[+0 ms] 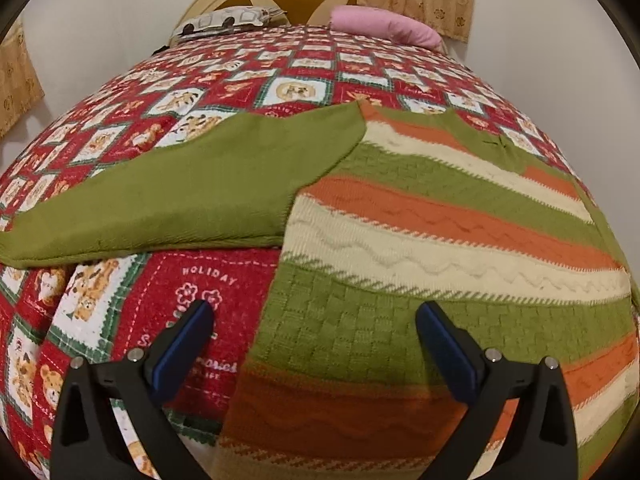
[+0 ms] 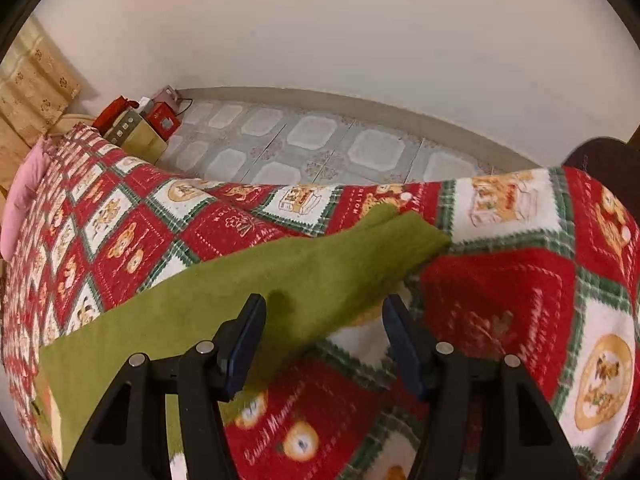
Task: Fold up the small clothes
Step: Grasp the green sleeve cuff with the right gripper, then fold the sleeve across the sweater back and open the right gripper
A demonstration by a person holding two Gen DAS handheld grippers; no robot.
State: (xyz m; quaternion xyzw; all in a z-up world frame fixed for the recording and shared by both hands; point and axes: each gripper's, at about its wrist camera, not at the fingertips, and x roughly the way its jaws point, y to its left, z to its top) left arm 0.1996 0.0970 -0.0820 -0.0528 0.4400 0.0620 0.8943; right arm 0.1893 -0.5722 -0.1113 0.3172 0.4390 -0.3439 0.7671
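Teddy-bear quilt (image 2: 520, 280) — green sleeve (image 2: 280, 276) between open right claw (image 2: 324, 316) tips

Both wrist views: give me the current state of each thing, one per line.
sweater: spread flat on the bedspread, unfolded.
left sleeve: stretched out sideways, flat.
right sleeve: stretched out, cuff near the bed edge.
left gripper: open, over the sweater's hem edge, holding nothing.
right gripper: open, over the right sleeve, not gripping.
bedspread: smooth.
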